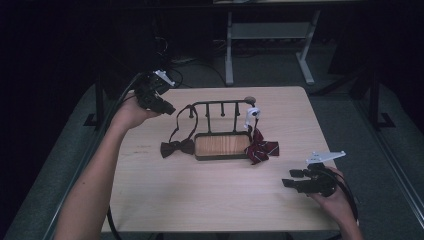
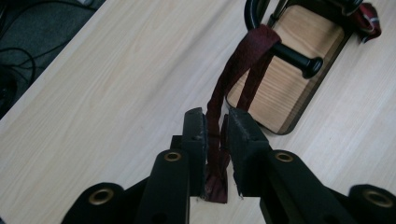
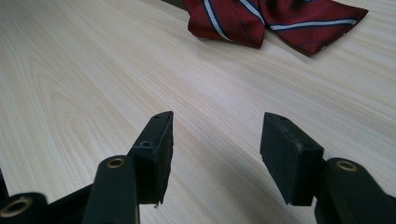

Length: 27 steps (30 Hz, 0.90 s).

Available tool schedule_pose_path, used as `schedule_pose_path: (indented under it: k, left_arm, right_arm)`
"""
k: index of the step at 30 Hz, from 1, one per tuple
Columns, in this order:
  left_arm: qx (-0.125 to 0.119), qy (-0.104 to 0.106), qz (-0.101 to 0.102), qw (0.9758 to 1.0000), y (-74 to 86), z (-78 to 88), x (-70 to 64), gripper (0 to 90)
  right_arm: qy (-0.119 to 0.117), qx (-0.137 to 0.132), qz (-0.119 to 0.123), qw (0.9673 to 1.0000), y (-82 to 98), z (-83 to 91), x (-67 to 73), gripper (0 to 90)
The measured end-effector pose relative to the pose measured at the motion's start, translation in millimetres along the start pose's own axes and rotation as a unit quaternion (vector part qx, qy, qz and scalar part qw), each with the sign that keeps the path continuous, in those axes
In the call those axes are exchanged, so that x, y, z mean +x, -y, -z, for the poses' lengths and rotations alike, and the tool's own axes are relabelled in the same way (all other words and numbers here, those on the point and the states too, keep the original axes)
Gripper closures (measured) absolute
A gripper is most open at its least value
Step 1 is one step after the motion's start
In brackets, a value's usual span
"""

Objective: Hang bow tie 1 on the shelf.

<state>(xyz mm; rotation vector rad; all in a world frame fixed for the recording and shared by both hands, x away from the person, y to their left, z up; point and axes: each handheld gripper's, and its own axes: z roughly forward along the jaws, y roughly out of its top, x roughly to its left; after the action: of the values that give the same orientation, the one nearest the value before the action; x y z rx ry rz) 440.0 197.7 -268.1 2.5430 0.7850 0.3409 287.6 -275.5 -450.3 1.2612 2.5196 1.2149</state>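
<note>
Near the tabletop's (image 1: 200, 200) near right corner: right gripper (image 1: 288, 178) idle, jaws wide apart on nothing, bare wood ahead up to the striped bow tie (image 1: 261, 149) at the rack's (image 1: 222, 103) right end. Farther off, by the far left corner: left gripper (image 1: 167, 107) slackly parted around the dark bow tie's strap (image 2: 217, 126), apparently letting go. Strap looped over a rack peg (image 2: 299, 58), presumably for hanging, with free room leftward for backing away.
</note>
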Motion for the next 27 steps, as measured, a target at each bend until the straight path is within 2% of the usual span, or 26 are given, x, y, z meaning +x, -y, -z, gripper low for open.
schedule_pose_path:
  k: [10,15,18,27]
  left_arm:
    - [-0.006,0.001,-0.013,0.9999,1.5,7.7,-8.7,73.9]
    - [-0.005,-0.007,-0.024,0.9997,3.5,12.9,-15.7,72.1]
    - [-0.013,-0.004,-0.026,0.9996,7.8,15.3,-18.3,71.7]
    - [-0.016,0.001,-0.025,0.9996,22.5,18.6,-22.4,69.2]
  right_arm:
    - [0.001,0.0,0.0,1.0,0.2,-1.0,-0.1,44.1]
    - [0.001,0.001,-0.001,1.0,0.5,-1.0,-0.5,43.9]
    - [0.001,0.0,-0.001,1.0,0.6,-0.9,-0.5,43.8]
    - [0.003,0.002,-0.002,1.0,0.8,-1.5,-0.7,43.3]
